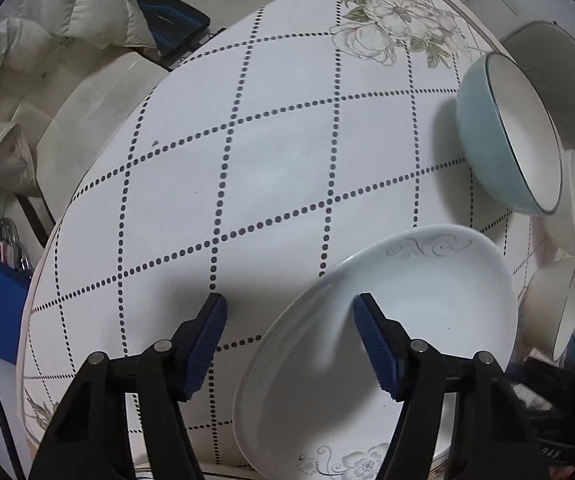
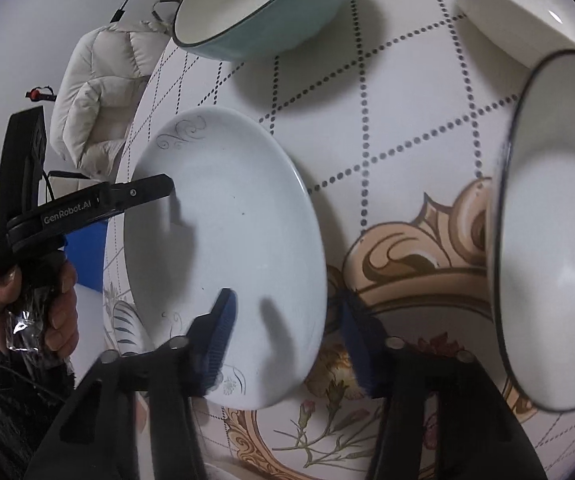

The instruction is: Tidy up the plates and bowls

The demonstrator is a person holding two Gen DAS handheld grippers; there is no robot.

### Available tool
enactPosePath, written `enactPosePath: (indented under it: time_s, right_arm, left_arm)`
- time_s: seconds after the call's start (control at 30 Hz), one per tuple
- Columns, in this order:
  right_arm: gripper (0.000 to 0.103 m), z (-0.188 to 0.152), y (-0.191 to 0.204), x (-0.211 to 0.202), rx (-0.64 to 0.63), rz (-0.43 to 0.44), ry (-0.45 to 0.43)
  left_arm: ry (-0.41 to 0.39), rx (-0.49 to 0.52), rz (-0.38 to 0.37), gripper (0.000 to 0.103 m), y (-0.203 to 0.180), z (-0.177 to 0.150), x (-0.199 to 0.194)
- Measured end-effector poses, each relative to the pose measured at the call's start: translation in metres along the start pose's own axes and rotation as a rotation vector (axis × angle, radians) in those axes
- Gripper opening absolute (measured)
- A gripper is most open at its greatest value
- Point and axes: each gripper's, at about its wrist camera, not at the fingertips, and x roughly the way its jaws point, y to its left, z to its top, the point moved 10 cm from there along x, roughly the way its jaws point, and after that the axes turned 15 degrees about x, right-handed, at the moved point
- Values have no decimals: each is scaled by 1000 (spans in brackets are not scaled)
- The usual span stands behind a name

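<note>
My left gripper (image 1: 289, 312) straddles one edge of the white plate (image 2: 227, 240) on the table (image 1: 247, 160), jaws half apart, pads not pressing. My right gripper (image 2: 287, 312) brackets the opposite rim the same way (its fingers are blurred). The teal bowl (image 1: 487, 148) sits just beyond.

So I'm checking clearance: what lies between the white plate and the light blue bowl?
Only bare tablecloth separates the white plate from the light blue bowl, clearest in the left wrist view.
</note>
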Motion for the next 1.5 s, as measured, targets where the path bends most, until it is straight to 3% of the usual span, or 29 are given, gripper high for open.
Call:
enactPosePath:
  time_s: [0.1,0.27,0.4,0.63,0.97,1.5]
  right_arm:
    - [35,-2,6,13,-1,-8,22]
    - [29,-2,4,17,-25,-38,18]
    - [17,-2,1,16,-33,-46,26]
    - [15,-1,0,11,-37,-31,48]
    - [14,-1,9,-4,-100,-57,74]
    - [14,-25,-8,-24,-101,-62,137]
  left_arm:
    - [20,29,-17,45,-6,-7,1]
    - [5,-19,-15,43,-1,-18,2]
    - [-9,-47,-2,37,7,-23,1]
    - [-3,-67,28,26,10,-31,-4]
    - [-6,-105,29,25,12,-44,-22]
    - [27,-101,44,25,-26,-66,-41]
